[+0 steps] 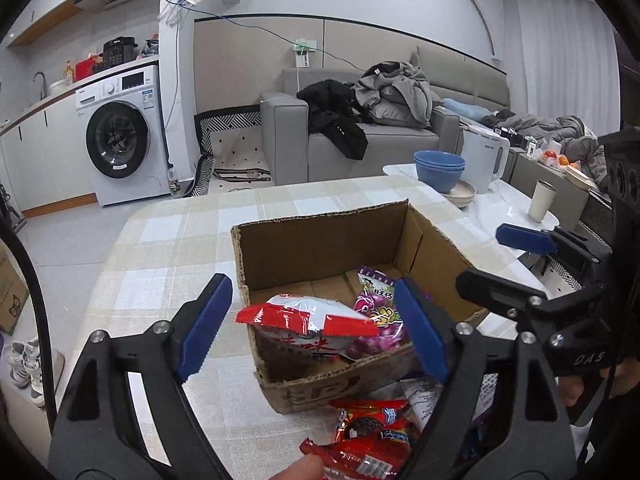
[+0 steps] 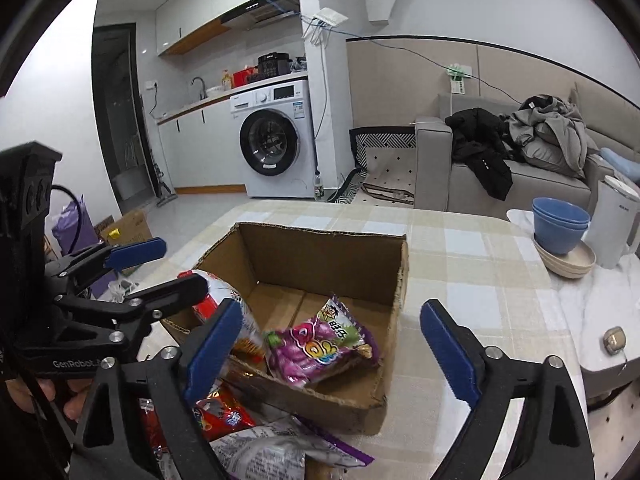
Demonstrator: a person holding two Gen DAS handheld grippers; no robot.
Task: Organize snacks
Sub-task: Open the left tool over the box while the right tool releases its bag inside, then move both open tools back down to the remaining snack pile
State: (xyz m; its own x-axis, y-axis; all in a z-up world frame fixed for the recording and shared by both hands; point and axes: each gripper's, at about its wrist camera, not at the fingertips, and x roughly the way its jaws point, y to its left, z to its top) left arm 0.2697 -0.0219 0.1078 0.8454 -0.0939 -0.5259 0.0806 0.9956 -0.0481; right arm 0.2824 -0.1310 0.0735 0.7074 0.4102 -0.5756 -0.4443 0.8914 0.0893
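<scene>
A small flat with a white washing machine (image 2: 276, 140) and a grey sofa (image 1: 360, 136) lies behind a table under a beige-and-white checked cloth (image 1: 168, 248). On it stands an open brown cardboard box (image 2: 320, 264).

Inside the box lie two packets: a purple glossy sweet bag (image 2: 316, 350) flat on the bottom, and a red-and-white foil snack pouch (image 1: 308, 326) that leans on the near left wall, its red crimped end jutting over the rim. More packets wait on the cloth just in front of the box, among them a red wrapped biscuit pack (image 1: 372, 426) and a silvery crinkled bag (image 2: 264, 456).

The left gripper (image 1: 316, 328) stands released, its blue pads well apart on either side of the red-and-white pouch without pressing it. The right gripper (image 2: 336, 354) is likewise spread wide and empty, the purple bag below and between its pads.

The loose pile sits nearest the camera and below both tongs, between the two hands, so either must draw back and dip toward the person. The red biscuit pack lies closer to the left gripper, its long axis running roughly across that gripper's opening; the left looks the likelier hand for it.
</scene>
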